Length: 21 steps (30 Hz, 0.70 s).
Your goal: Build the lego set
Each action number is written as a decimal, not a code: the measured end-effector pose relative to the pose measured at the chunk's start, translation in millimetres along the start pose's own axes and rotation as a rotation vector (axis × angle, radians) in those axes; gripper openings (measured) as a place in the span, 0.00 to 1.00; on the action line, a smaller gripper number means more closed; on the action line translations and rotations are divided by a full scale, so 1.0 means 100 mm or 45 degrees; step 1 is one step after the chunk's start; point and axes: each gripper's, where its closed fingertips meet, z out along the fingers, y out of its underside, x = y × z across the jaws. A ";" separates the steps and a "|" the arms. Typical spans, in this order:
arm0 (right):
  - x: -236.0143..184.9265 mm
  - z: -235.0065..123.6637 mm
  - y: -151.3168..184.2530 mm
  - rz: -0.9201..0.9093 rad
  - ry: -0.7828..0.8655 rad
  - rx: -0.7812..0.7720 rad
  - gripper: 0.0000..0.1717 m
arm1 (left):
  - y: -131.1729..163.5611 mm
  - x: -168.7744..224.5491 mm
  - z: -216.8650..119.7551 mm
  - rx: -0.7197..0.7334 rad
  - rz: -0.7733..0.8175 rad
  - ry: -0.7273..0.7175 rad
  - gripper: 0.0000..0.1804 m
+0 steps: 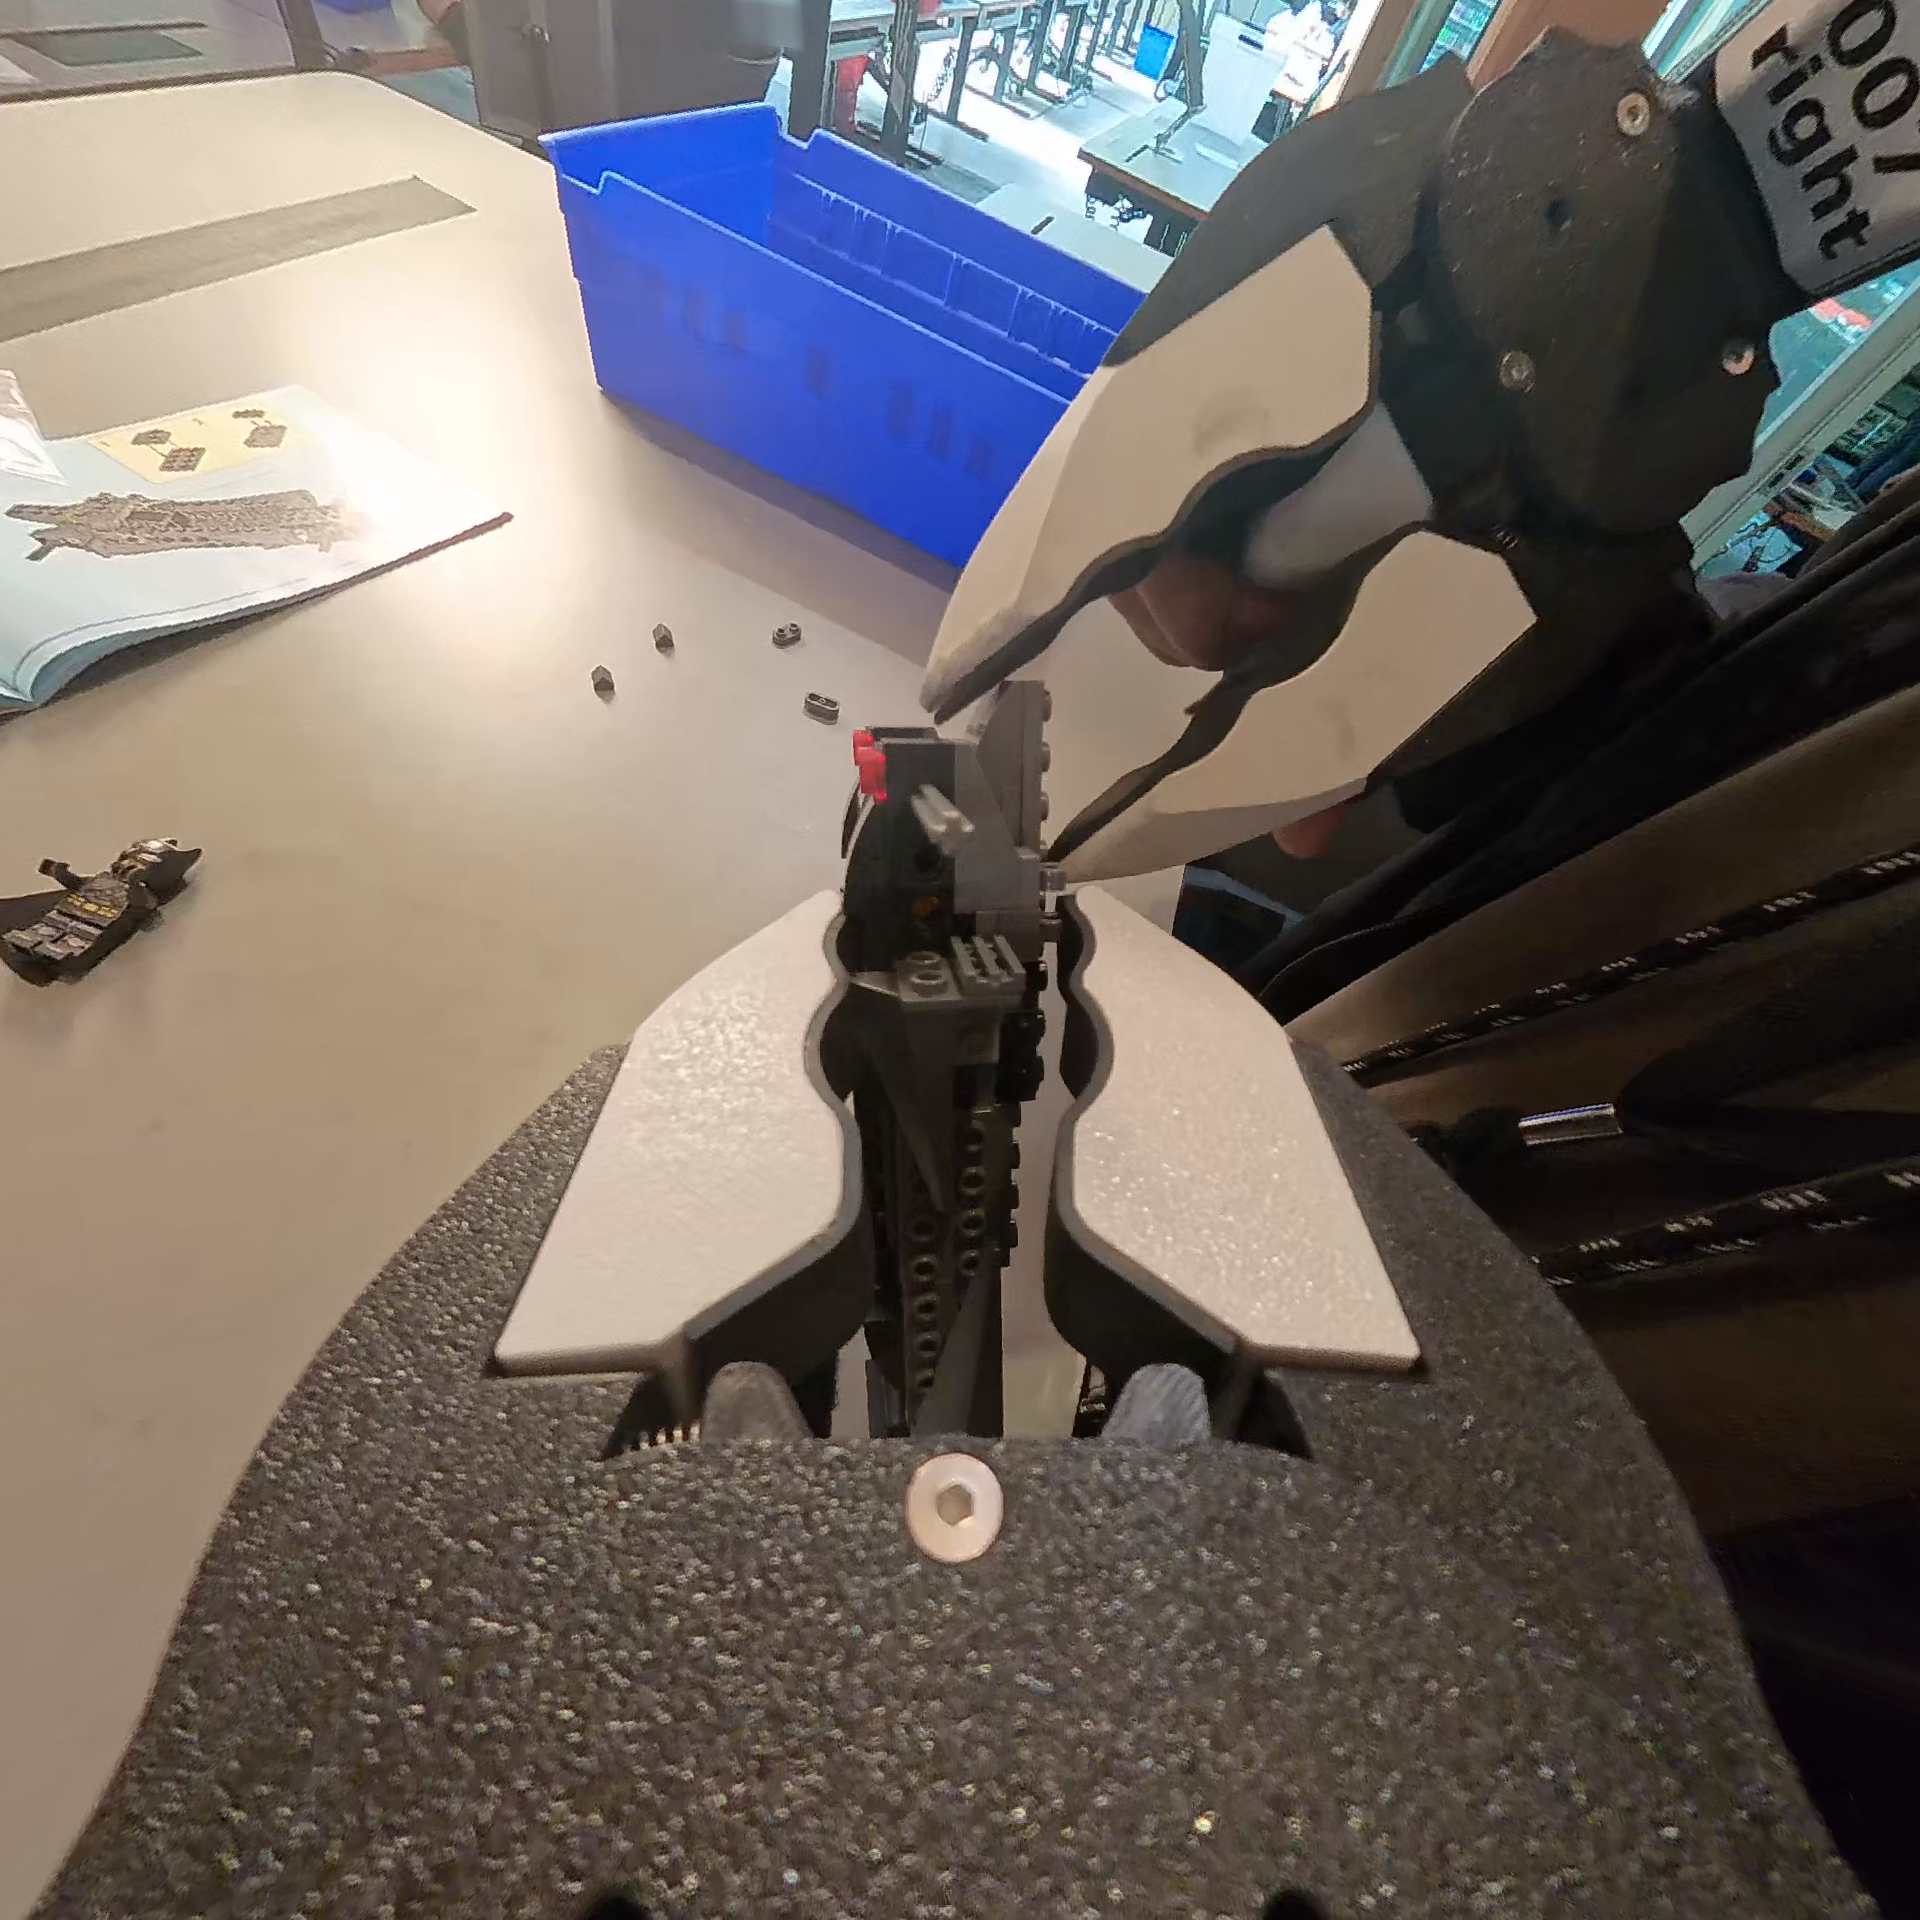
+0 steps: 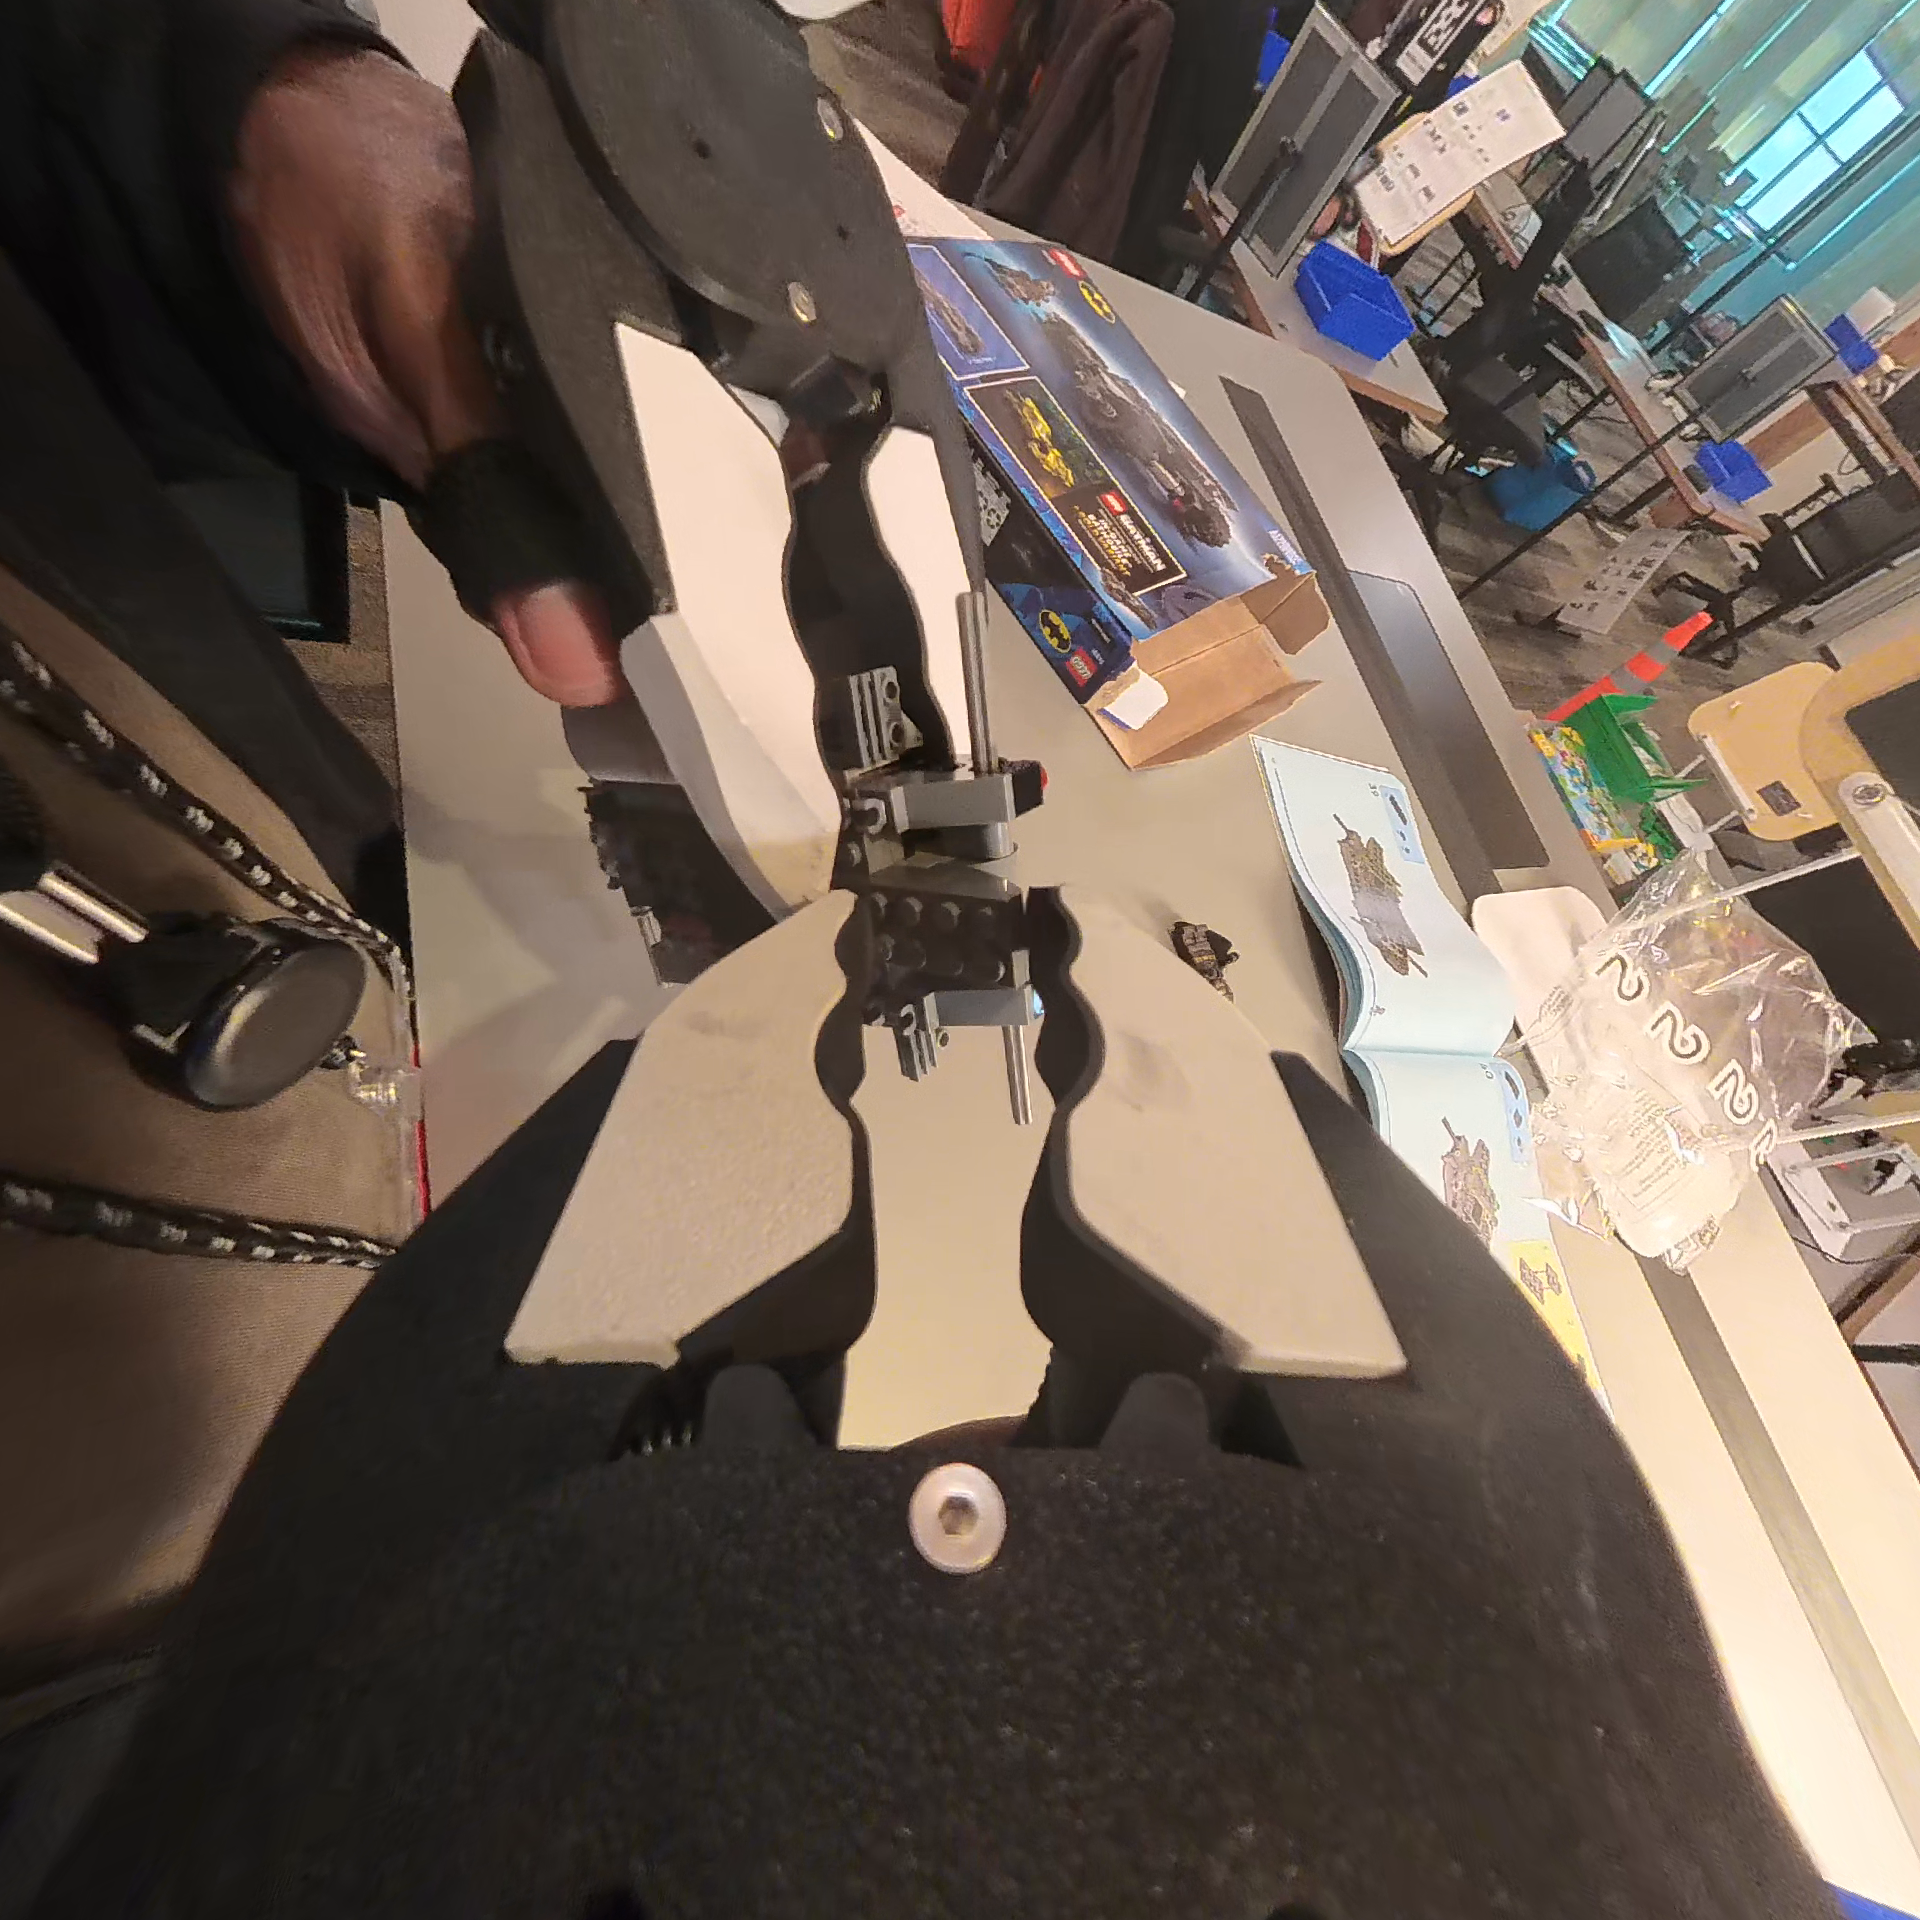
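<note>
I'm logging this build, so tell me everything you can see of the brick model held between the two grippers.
The brick model is a long, narrow assembly of dark grey and black plastic bricks, with studded plates, a perforated beam along its length, red translucent studs at the far end and thin grey rods sticking out. It is held above the table, lengthwise between the left gripper's fingers. The right gripper straddles a studded grey section near that far end, one fingertip touching its edge.

Bright indoor light, fisheye-warped edges, slight blur.
</note>
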 end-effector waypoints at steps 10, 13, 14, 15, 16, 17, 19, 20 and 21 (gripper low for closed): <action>-0.01 0.00 0.01 0.030 -0.060 0.004 0.16 | -0.01 0.01 -0.01 -0.010 0.031 -0.019 0.20; -0.02 -0.01 -0.01 0.026 -0.066 0.018 0.16 | -0.02 0.03 -0.01 0.007 0.015 0.001 0.20; -0.02 -0.01 -0.01 0.025 -0.066 0.016 0.16 | -0.02 0.03 -0.01 0.007 0.016 -0.002 0.20; -0.02 0.00 0.00 0.023 -0.065 0.013 0.16 | -0.02 0.03 -0.01 0.004 0.016 -0.007 0.20; -0.02 0.00 0.00 0.023 -0.065 0.012 0.16 | -0.01 0.02 -0.01 0.002 0.014 -0.009 0.20; -0.02 0.00 0.00 0.027 -0.068 0.013 0.16 | -0.01 0.03 -0.01 0.000 0.009 -0.006 0.20; -0.02 -0.01 0.00 0.023 -0.067 0.019 0.16 | -0.02 0.03 -0.01 0.004 0.010 -0.003 0.20; -0.01 -0.01 -0.01 0.022 -0.062 0.020 0.16 | -0.02 0.03 -0.01 0.007 0.003 -0.002 0.20; -0.01 -0.01 -0.01 0.021 -0.061 0.021 0.16 | -0.03 0.04 -0.01 0.009 0.002 0.001 0.20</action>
